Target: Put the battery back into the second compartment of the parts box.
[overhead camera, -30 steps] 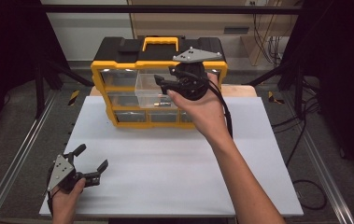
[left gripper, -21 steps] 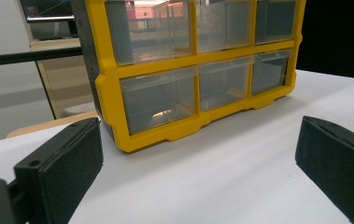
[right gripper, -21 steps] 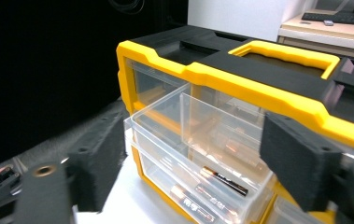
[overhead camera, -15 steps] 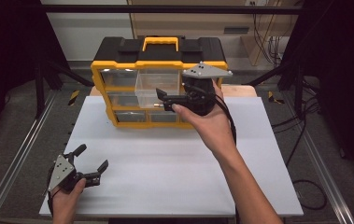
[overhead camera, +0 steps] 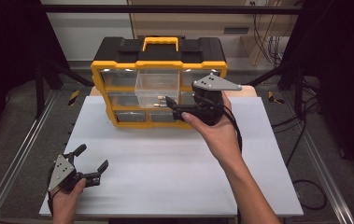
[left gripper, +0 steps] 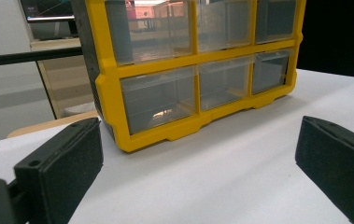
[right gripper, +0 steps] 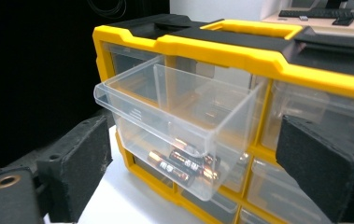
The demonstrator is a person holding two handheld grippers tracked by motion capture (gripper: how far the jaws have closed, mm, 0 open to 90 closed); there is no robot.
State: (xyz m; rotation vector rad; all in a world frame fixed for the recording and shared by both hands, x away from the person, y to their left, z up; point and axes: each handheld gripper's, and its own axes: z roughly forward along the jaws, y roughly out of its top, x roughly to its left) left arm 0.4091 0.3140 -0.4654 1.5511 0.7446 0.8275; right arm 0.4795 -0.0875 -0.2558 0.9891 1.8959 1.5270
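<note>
Your right gripper (overhead camera: 171, 106) in front of pulled-out clear drawer (right gripper: 179, 121) of yellow organizer (overhead camera: 118, 79), jaws just been opening, nothing between. Batteries (right gripper: 184, 165) lie in drawer; label print unreadable. Your left gripper (overhead camera: 90, 164) spread wide, empty, over white table (overhead camera: 165, 168).

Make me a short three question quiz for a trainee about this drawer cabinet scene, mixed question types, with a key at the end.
1. True or false: the pulled-out clear drawer of the yellow cabinet holds batteries.
2. What do the right gripper's jaws hold?
A. a battery
B. the drawer
C. nothing
3. What surface does the left gripper rest on?

Key:
1. True.
2. C; the jaws have just been opening and stand wide, with nothing between them.
3. The white tabletop.
</note>
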